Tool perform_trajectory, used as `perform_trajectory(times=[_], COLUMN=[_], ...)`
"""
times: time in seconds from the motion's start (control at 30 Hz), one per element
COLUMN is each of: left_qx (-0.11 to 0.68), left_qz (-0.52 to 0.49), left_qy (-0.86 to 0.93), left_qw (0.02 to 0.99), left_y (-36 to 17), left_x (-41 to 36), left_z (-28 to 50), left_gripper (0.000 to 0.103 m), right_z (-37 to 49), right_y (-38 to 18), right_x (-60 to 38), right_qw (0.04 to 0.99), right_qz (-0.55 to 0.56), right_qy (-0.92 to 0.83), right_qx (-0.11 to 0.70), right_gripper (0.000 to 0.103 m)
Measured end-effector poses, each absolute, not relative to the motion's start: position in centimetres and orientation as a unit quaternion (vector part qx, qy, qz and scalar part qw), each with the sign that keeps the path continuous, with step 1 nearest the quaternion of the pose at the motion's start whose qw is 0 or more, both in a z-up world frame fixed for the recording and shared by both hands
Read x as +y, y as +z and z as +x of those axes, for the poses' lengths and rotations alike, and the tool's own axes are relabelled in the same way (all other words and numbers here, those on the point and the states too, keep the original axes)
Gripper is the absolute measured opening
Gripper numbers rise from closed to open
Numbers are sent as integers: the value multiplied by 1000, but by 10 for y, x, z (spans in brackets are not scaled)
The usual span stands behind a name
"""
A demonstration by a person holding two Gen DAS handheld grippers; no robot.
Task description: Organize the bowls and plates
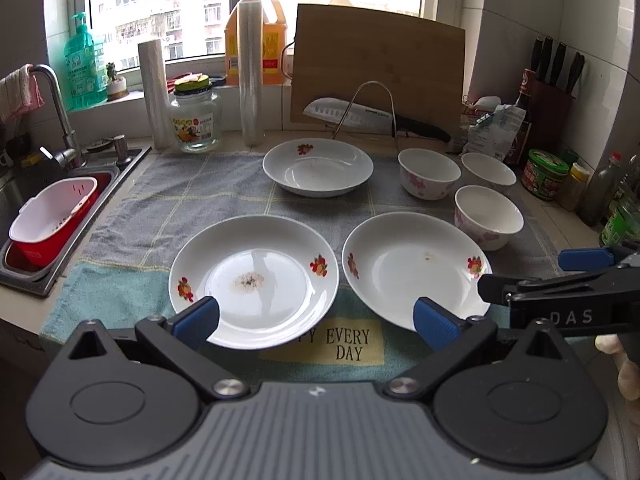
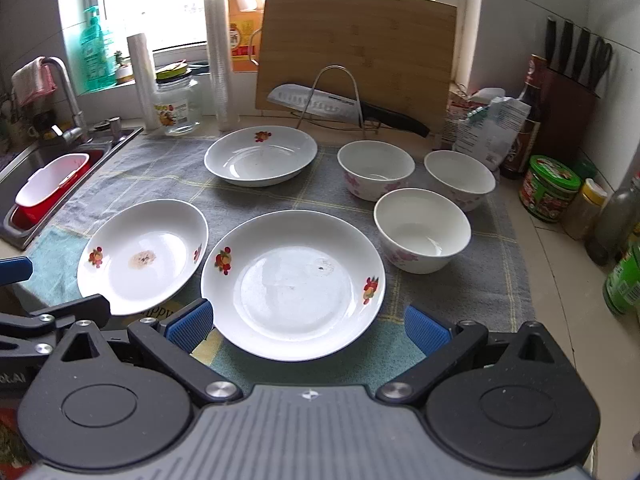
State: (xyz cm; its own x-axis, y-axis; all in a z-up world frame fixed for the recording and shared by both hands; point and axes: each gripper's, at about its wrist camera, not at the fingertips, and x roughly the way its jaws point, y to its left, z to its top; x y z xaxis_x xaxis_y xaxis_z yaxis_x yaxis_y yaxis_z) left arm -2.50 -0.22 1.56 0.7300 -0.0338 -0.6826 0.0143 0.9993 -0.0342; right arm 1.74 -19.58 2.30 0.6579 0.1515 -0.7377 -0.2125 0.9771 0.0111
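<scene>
Your left gripper (image 1: 316,318) and right gripper (image 2: 308,326): fingers wide apart, holding nothing. Three plates on the cloth (image 1: 224,184): stained plate (image 1: 254,276) at 6, second plate (image 2: 294,282) right beside it, third plate (image 1: 318,166) at 12. Three bowls (image 2: 420,228) clustered at 2.

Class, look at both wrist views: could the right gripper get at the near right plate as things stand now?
Probably yes. The right gripper is open, its blue pads either side of the near right plate's front rim. Nothing lies between them; the bowls sit behind and to the right.
</scene>
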Motion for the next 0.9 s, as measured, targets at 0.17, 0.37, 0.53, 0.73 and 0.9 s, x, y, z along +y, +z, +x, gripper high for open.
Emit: perform_trajectory(times=[0.17, 0.37, 0.53, 0.73, 0.9], left_qx=[382, 396, 408, 429, 443], left_qz=[-22, -27, -28, -21, -5], left_qy=[-5, 0, -9, -31, -53], left_qw=[924, 918, 913, 903, 895], left_y=[7, -3, -12, -22, -30], left_x=[9, 29, 52, 83, 107], left_z=[-27, -25, -18, -4, 10], left_gripper=[102, 102, 102, 102, 102], right_z=[21, 24, 26, 33, 38], right_y=[13, 2, -6, -16, -25], right_x=[-195, -183, -161, -128, -101], right_qw=[905, 899, 895, 889, 884], right_qz=[-45, -40, -44, -42, -35], right_qy=[105, 115, 114, 106, 98], right_qx=[410, 421, 430, 444, 455], right_gripper=[103, 103, 103, 103, 103])
